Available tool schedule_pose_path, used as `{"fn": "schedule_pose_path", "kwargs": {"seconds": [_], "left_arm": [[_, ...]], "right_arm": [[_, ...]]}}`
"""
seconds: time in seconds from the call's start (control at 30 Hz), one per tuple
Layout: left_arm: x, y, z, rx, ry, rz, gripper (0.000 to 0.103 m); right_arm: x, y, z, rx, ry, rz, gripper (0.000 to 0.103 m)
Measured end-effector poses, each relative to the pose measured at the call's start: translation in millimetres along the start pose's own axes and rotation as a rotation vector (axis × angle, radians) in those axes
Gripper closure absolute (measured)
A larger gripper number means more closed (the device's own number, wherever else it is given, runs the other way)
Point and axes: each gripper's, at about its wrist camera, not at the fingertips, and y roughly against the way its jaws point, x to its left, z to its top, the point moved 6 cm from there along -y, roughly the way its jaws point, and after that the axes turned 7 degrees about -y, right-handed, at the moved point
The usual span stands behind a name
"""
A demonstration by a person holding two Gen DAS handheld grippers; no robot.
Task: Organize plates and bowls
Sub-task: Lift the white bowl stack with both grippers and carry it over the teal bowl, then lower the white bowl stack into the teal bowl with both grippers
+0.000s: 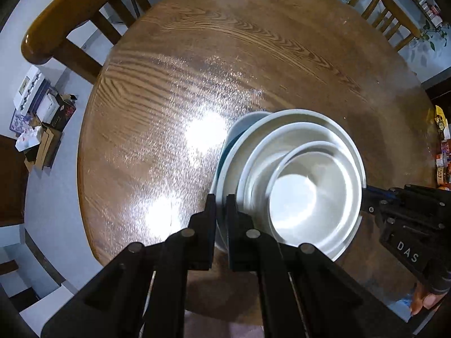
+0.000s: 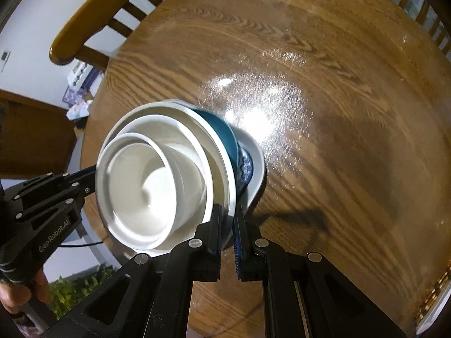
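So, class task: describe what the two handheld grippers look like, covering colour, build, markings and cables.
Both the left gripper and the right gripper are matte black, with angular linkage arms and round silver pivot pins. The right has blue ribbed pads on its fingers. White lettering marks each body, and a thin dark cable trails from the left.

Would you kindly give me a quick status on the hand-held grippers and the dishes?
Left hand-held gripper and right hand-held gripper both shut on opposite rims of the bowl stack. Stack over the wooden table. Nothing in the way.
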Motion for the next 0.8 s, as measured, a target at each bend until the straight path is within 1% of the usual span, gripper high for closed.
{"fn": "schedule_pose_path", "kwargs": {"seconds": [0.07, 0.2, 0.3, 0.5, 0.7, 0.8], "left_arm": [[-2, 0, 6, -0.019, -0.012, 0.012, 0.101], [-1, -3, 21, -0.044, 0.001, 0.025, 0.101], [0, -2, 35, -0.072, 0.014, 0.019, 0.101], [0, 0, 59, -0.1, 0.038, 0.026, 0.101], [3, 0, 58, -0.1, 0.043, 0.014, 0.101], [1, 2, 58, -0.092, 0.047, 0.016, 0.1]], "right_arm": [[-2, 1, 7, -0.007, -0.008, 0.002, 0.092], [-10, 4, 21, -0.033, -0.035, 0.01, 0.092], [-13, 6, 33, -0.07, -0.041, -0.002, 0.092], [-22, 7, 56, -0.102, -0.083, 0.033, 0.092], [-27, 10, 57, -0.109, -0.086, 0.041, 0.092], [-19, 7, 60, -0.107, -0.077, 0.021, 0.092]]}}
